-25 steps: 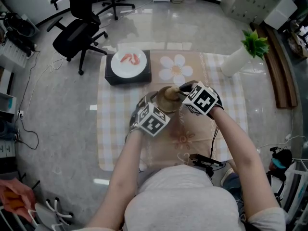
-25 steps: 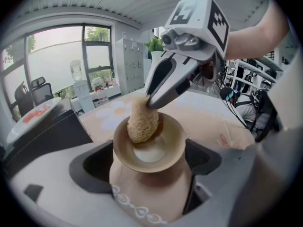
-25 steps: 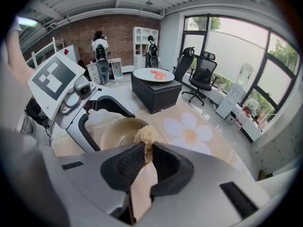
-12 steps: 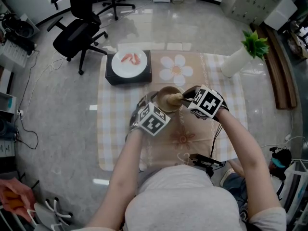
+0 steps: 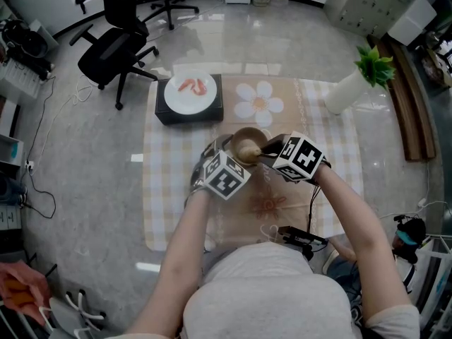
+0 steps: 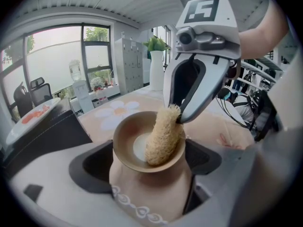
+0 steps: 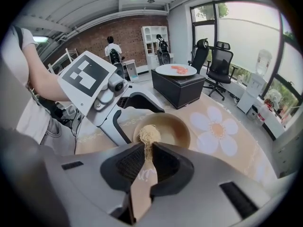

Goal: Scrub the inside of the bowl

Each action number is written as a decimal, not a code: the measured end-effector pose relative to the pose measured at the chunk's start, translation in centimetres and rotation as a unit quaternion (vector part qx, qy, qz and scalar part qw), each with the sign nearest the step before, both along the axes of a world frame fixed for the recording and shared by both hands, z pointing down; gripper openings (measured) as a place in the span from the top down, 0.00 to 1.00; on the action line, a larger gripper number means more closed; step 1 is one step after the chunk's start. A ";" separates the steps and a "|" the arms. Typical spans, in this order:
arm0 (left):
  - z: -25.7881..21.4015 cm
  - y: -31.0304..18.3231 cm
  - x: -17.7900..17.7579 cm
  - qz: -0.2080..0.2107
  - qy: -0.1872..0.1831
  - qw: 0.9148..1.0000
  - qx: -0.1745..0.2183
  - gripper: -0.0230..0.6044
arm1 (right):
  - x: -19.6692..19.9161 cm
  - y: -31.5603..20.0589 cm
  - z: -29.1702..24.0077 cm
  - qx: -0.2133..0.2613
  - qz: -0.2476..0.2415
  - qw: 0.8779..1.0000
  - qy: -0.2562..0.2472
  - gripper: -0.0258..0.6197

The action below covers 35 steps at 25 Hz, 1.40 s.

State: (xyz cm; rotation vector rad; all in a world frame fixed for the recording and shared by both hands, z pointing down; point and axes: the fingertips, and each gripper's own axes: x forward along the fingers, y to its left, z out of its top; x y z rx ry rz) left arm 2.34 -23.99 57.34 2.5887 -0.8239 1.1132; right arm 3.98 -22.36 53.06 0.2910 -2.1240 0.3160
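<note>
The right gripper has drawn in toward the person and dropped lower than a moment ago, so the loofah now lies deeper in the bowl. Its jaws are pressed on the loofah's near end, and the far end rests against the bowl's inner wall, close to the near rim. The left gripper clamps the bowl from both sides and tips its mouth toward the right gripper. The bowl sits at the middle of the mat.

Scrubbing seems to be under way, mid-stroke. The next move probably calls for sweeping the loofah round the wall and across the pale bottom while the left gripper steadies the tilt. If the loofah is pushed hard against the rim, the bowl could twist in its grip.

The two grippers are close together, so strokes have to be short. Beyond the bowl the mat is open. The box with its plate is farther off, and the vase and chair are well apart.
</note>
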 end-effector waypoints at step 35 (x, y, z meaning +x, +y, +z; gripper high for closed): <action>0.0 -0.1 0.0 0.002 0.003 1.000 0.002 0.22 | 1.6 -3.4 -0.2 0.079 0.064 0.995 0.013 0.87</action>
